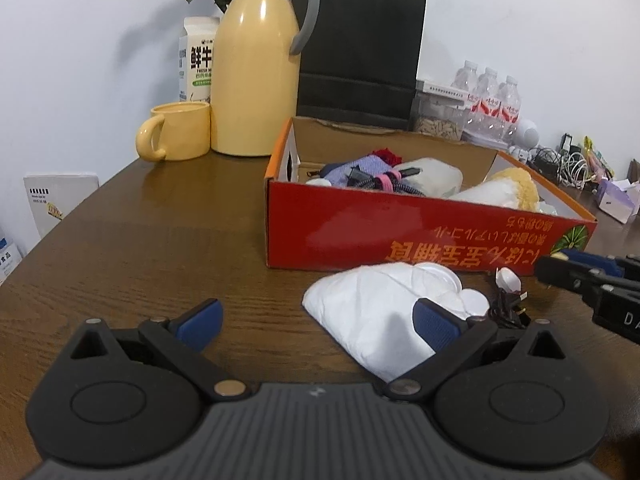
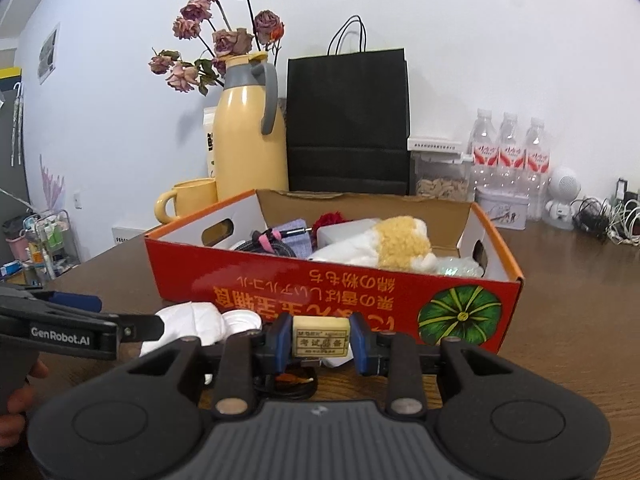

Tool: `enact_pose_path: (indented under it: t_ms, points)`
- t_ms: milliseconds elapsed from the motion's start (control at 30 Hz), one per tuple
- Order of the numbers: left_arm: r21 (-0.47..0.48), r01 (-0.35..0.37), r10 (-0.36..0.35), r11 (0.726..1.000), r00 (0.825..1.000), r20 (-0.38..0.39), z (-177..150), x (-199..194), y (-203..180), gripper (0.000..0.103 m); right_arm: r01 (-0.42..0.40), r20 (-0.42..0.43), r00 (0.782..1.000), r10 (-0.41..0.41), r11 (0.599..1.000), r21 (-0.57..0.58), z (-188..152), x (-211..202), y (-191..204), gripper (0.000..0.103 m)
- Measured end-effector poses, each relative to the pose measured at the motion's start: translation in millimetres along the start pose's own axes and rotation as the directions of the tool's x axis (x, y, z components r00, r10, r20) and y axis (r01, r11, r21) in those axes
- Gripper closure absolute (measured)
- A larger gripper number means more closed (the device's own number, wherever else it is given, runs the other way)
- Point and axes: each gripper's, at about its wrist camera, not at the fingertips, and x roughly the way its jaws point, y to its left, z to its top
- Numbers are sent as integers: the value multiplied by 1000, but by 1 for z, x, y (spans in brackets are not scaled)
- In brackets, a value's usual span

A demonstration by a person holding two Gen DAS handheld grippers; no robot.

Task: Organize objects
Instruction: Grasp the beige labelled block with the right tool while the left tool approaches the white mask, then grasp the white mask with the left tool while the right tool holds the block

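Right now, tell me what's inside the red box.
In the red box: a yellow and white plush toy, a purple cloth, a cable with pink ties, something red. Whatever lies beneath them is hidden.

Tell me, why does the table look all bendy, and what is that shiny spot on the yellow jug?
Left wrist view: the fisheye lens curves the table edge, and the yellow jug shows white glare from room light. Right wrist view: corners go dark and walls bow; the eraser stays sharp.
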Motion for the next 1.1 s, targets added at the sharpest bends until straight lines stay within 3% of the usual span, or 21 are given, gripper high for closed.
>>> enact_pose_path:
  t_ms: [233, 633, 1100]
  points:
    - [-76, 20, -21, 997, 1000, -1, 5, -11, -6, 0, 12, 39, 999, -12, 1000, 17, 1, -8, -8, 73]
    - [-64, -74, 70, 995, 995, -65, 14, -4, -28, 0, 9, 79, 997, -13, 999, 50, 3, -19, -26, 73]
    - [-95, -131, 116, 987, 982, -150, 15, 12, -43, 0, -17, 113, 994, 12, 999, 44, 2, -31, -32, 73]
